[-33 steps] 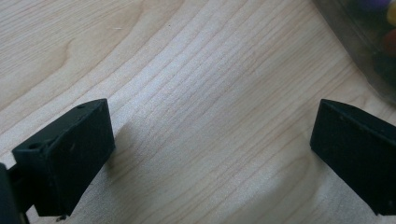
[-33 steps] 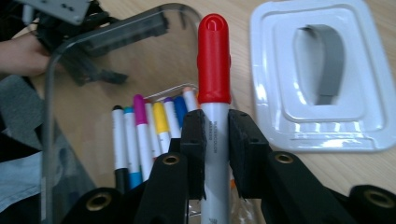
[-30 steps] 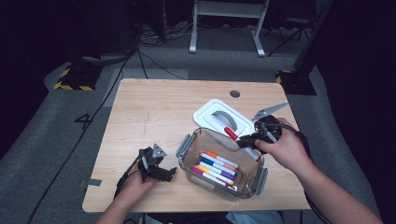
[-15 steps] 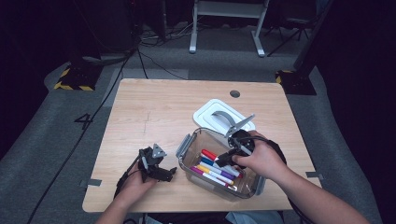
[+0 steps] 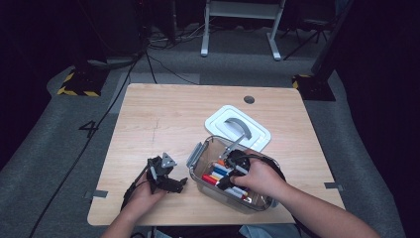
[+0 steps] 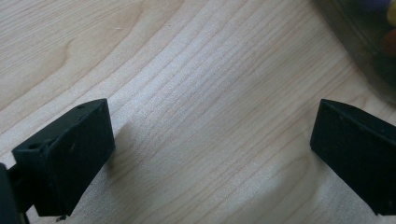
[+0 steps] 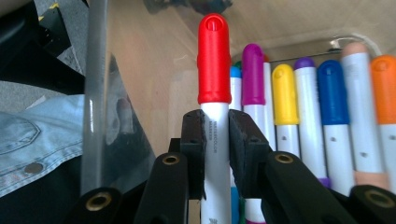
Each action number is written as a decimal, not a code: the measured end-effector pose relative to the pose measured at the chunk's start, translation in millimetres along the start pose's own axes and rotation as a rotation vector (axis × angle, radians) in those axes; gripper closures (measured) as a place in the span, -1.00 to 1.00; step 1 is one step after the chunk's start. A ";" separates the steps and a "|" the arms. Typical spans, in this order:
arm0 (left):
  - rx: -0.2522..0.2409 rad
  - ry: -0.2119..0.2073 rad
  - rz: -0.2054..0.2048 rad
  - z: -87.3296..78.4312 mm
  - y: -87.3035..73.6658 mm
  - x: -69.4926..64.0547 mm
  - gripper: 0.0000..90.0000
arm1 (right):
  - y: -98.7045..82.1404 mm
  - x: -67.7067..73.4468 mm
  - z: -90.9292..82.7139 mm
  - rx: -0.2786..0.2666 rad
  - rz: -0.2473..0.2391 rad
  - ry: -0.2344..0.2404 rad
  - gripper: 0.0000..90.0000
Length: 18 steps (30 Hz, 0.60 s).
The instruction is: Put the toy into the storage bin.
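Both tongs sit close to the person's edge of the pale wooden table (image 5: 163,119). Nearest me, the left gripper (image 5: 171,183) rests on the bare wood just left of the clear plastic box (image 5: 198,154), its black jaws spread wide with nothing but wood grain between them. Beside it, the right gripper (image 7: 215,135) is down inside that box, its jaws clamped narrow on the white barrel of a red-capped marker (image 7: 214,60), which stands out above the row of other markers (image 7: 327,107) with purple, yellow, blue and orange caps lying side by side in the box. Just beyond the box, touching or nearly touching its far rim, lies a white rectangular lid with a grey handle (image 5: 237,126), flat on the table.
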<state>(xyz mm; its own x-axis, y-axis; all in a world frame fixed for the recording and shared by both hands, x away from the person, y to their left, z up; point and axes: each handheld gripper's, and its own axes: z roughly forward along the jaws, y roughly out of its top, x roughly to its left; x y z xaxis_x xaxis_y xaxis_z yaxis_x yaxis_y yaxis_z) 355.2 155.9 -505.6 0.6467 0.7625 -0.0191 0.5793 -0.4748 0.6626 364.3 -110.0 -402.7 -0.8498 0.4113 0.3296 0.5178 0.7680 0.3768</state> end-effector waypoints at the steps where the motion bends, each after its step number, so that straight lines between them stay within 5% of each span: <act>1: -0.003 0.000 -0.004 0.2 0.0 -0.3 -1.00 | 0.0 0.4 2.3 0.007 0.006 0.003 0.72; 11: 0.000 -0.001 -0.001 0.0 0.0 -0.1 -1.00 | -2.4 -1.9 19.0 0.058 0.015 0.024 0.63; 18: -0.001 0.003 0.002 0.0 0.1 0.1 -1.00 | -0.8 -9.3 3.2 -0.064 0.008 -0.052 0.30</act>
<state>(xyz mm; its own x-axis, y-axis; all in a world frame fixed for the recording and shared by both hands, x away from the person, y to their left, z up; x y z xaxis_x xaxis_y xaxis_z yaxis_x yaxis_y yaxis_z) 355.3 156.0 -505.5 0.6464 0.7628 -0.0156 0.5776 -0.4760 0.6632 371.5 -112.8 -408.9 -0.8488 0.4433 0.2882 0.5284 0.7323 0.4296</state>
